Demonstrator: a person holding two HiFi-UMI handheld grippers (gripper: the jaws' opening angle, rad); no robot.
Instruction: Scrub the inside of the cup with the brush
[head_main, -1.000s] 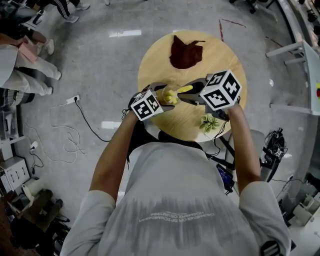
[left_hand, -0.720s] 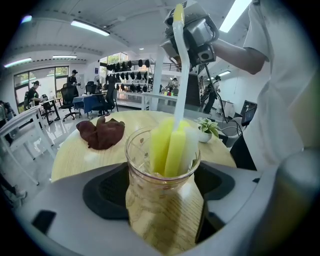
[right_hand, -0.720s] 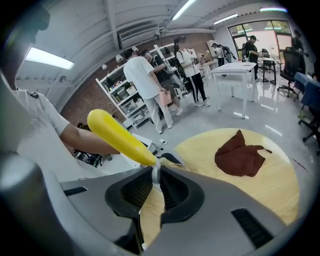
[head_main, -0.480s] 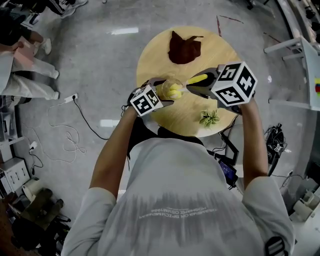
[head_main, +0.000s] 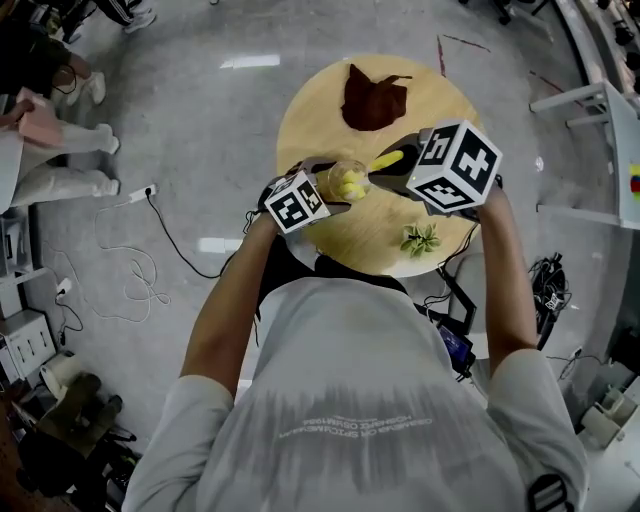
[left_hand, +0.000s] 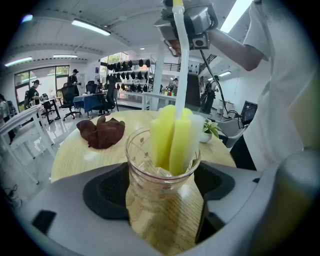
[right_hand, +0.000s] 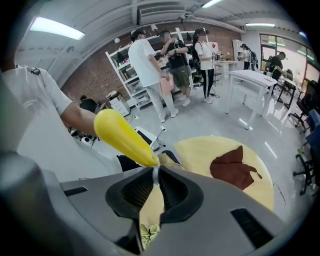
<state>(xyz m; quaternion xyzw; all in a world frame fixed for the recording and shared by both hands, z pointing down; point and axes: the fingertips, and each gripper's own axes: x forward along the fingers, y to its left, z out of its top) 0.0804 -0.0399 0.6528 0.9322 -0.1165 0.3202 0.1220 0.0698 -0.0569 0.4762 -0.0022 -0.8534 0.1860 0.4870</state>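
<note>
A clear glass cup (left_hand: 161, 186) is held upright between the jaws of my left gripper (left_hand: 161, 192), above the round wooden table (head_main: 320, 105). In the head view the cup (head_main: 345, 180) sits just right of the left gripper (head_main: 318, 190). A brush with a yellow-green sponge head (left_hand: 172, 140) stands inside the cup, its white stem (left_hand: 181, 55) rising to the right gripper. My right gripper (right_hand: 154, 182) is shut on the thin stem just below the yellow handle (right_hand: 125, 137). The handle (head_main: 388, 159) slants towards the right gripper (head_main: 405, 172).
A crumpled brown cloth (head_main: 372, 97) lies at the far side of the table. A small potted green plant (head_main: 420, 238) stands near the table's front right edge. People (right_hand: 150, 75) stand by shelves in the background. A cable (head_main: 140, 270) runs over the floor at left.
The right gripper has shifted left, closer to the cup, with the brush handle now steeper over it. The left gripper and cup have hardly moved.
</note>
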